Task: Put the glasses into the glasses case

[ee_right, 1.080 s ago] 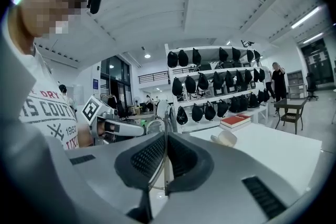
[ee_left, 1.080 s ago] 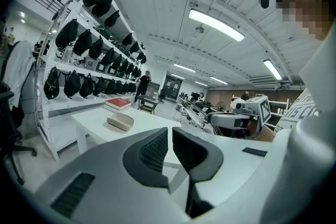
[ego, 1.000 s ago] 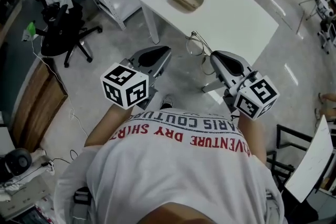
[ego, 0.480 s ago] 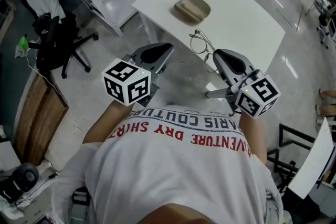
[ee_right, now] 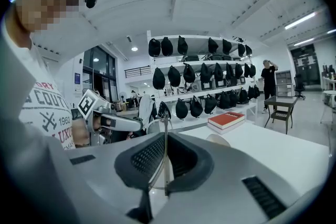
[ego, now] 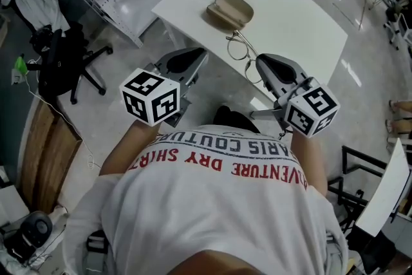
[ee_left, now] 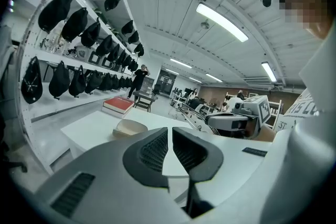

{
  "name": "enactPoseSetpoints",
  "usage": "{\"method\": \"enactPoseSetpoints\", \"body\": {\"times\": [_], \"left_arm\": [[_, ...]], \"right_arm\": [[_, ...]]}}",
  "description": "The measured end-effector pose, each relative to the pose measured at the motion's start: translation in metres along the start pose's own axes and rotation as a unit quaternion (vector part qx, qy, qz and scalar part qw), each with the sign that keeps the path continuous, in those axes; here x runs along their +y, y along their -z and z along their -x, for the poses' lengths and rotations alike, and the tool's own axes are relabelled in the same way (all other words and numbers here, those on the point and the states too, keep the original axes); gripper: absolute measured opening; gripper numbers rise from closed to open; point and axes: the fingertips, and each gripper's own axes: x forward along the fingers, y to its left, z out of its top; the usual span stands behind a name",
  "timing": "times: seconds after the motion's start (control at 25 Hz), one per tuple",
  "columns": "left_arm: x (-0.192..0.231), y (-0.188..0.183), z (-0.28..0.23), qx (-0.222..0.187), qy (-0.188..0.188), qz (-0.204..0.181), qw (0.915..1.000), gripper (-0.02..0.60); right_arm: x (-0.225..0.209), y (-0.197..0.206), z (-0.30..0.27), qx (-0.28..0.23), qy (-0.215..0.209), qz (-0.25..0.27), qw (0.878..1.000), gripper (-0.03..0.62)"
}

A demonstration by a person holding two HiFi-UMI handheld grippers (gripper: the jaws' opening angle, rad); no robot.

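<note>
Glasses [ego: 241,50] are gripped in the closed right hand-held gripper [ego: 259,61], at the tabletop's [ego: 296,22] near edge, near the glasses case [ego: 230,9]; the left hand-held gripper [ego: 201,53] is closed, empty.

Ceiling strip lights [ee_left: 221,22] are shining brightly; edges are bending fisheye-style, and the close left gripper [ee_left: 170,131] is blurring.

We are in a big lab hall: white shelving [ee_right: 202,93] hung with black bags [ee_right: 174,76], ceiling strip lights [ee_left: 221,22], an office chair [ego: 58,67].
</note>
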Motion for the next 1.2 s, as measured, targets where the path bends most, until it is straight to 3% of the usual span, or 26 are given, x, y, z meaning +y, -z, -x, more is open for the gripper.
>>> {"method": "enactPoseSetpoints", "body": {"times": [0.32, 1.2], "left_arm": [[0.017, -0.002, -0.030, 0.017, -0.004, 0.008, 0.9998, 0.048], [0.115, -0.011, -0.119, 0.046, -0.048, 0.068, 0.9954, 0.048]], "right_arm": [[-0.036, -0.003, -0.026, 0.016, -0.006, 0.002, 1.000, 0.032], [-0.143, -0.001, -0.148, 0.076, -0.054, -0.022, 0.995, 0.032]]}}
